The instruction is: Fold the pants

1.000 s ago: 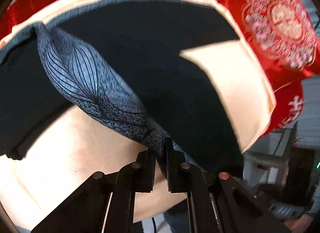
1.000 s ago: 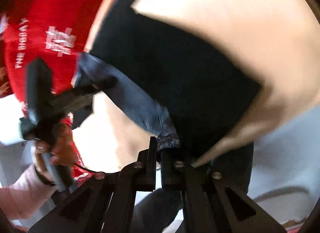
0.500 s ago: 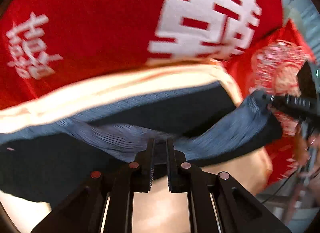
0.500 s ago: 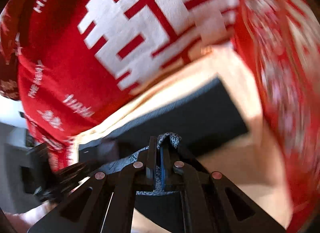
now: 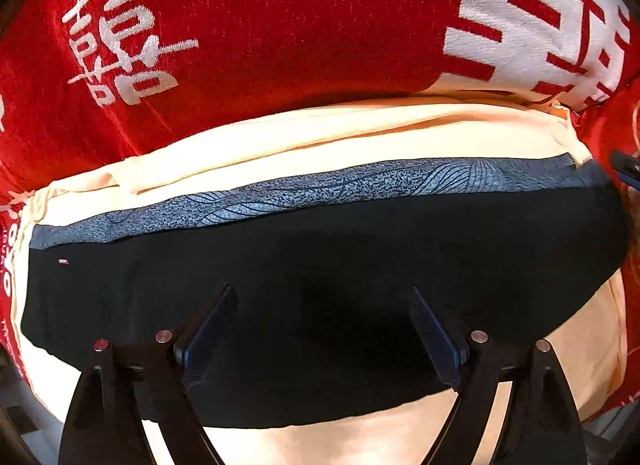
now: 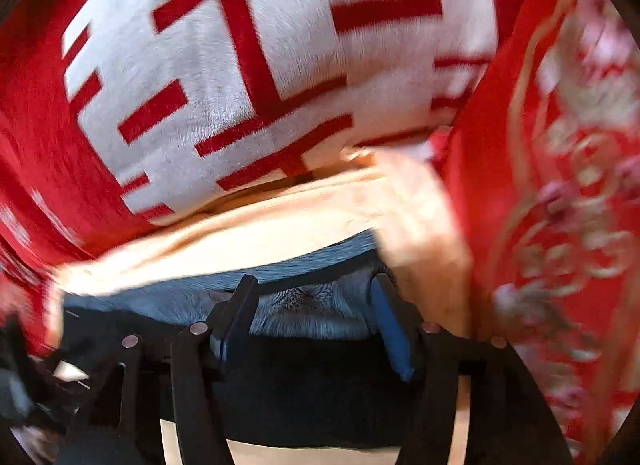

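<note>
Left gripper: jaws opening, wide apart over the pants, gripping nothing. Right gripper: jaws opening too, patterned band between them, pads not pressing it. Pants folded flat on the cream sheet, grey patterned edge along the far side. Beyond, red blanket with white characters.

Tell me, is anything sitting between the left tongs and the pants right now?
Nothing visible does. The left tongs hang directly over the dark pants, jaws opening with only black fabric showing between them. The pants lie folded on the cream sheet, their patterned blue band along the far edge.
</note>
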Tool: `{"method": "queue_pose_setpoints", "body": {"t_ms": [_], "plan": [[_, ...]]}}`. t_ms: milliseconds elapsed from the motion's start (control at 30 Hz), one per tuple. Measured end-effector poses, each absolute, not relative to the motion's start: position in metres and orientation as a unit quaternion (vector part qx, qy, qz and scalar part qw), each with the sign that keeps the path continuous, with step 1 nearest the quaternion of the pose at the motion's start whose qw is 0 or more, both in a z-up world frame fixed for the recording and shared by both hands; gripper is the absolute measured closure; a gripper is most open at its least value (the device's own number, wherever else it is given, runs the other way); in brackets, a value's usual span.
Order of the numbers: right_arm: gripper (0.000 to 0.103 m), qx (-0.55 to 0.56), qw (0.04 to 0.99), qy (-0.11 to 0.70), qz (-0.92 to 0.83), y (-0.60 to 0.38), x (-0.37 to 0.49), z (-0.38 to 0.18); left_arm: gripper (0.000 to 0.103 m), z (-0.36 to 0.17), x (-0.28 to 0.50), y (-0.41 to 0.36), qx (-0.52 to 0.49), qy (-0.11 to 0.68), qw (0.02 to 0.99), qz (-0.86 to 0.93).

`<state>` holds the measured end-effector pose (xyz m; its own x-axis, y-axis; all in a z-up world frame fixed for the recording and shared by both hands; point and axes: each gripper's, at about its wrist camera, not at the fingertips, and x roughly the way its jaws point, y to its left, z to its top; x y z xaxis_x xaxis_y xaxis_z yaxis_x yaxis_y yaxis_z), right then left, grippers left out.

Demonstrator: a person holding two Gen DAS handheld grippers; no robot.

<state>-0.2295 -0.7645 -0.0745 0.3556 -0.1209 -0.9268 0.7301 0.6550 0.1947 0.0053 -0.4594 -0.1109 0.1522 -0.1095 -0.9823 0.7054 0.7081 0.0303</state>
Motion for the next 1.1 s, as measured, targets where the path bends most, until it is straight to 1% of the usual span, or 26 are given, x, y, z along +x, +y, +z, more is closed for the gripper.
{"method": "queue_pose_setpoints", "body": {"t_ms": [133, 200, 367, 533, 667, 733, 767, 800, 867, 933, 967, 1067, 1100], "plan": [[0.041, 0.334, 0.733, 0.517, -0.290, -0.777, -0.235, -0.093, 0.015, -0.114, 0.011, -0.466, 0.261, 0.585, 0.714, -0.281], [0.056, 0.366, 0.722, 0.515, -0.282, -0.786, -0.235, -0.106, 0.015, -0.118, 0.012, -0.470, 0.266, 0.586, 0.713, -0.280], [0.059, 0.352, 0.702, 0.545, -0.294, -0.796, -0.223, -0.128, 0.015, -0.124, 0.009, -0.476, 0.279, 0.583, 0.710, -0.278], [0.058, 0.385, 0.728, 0.499, -0.269, -0.796, -0.226, -0.110, 0.015, -0.125, 0.010, -0.479, 0.281, 0.581, 0.711, -0.278], [0.058, 0.311, 0.771, 0.530, -0.167, -0.763, -0.196, -0.100, 0.015, -0.133, 0.007, -0.482, 0.294, 0.585, 0.704, -0.273], [0.054, 0.261, 0.788, 0.545, -0.120, -0.740, -0.175, -0.098, 0.015, -0.135, 0.007, -0.482, 0.290, 0.589, 0.704, -0.272], [0.048, 0.251, 0.789, 0.551, -0.101, -0.732, -0.166, -0.100, 0.015, -0.135, 0.006, -0.481, 0.286, 0.591, 0.703, -0.272], [0.045, 0.246, 0.785, 0.563, -0.076, -0.724, -0.155, -0.107, 0.015, -0.135, 0.005, -0.481, 0.284, 0.592, 0.703, -0.274], [0.046, 0.225, 0.773, 0.590, -0.066, -0.710, -0.140, -0.122, 0.015, -0.137, 0.003, -0.481, 0.289, 0.592, 0.700, -0.277], [0.059, 0.197, 0.764, 0.609, -0.086, -0.705, -0.128, -0.135, 0.015, -0.142, 0.002, -0.484, 0.299, 0.589, 0.698, -0.276], [0.062, 0.195, 0.762, 0.609, -0.102, -0.708, -0.124, -0.140, 0.015, -0.145, 0.004, -0.487, 0.300, 0.587, 0.701, -0.274], [0.065, 0.231, 0.761, 0.589, -0.144, -0.725, -0.113, -0.147, 0.015, -0.157, 0.024, -0.495, 0.282, 0.585, 0.716, -0.256], [0.065, 0.234, 0.760, 0.585, -0.159, -0.729, -0.110, -0.148, 0.013, -0.161, 0.033, -0.497, 0.269, 0.590, 0.720, -0.249]]}}
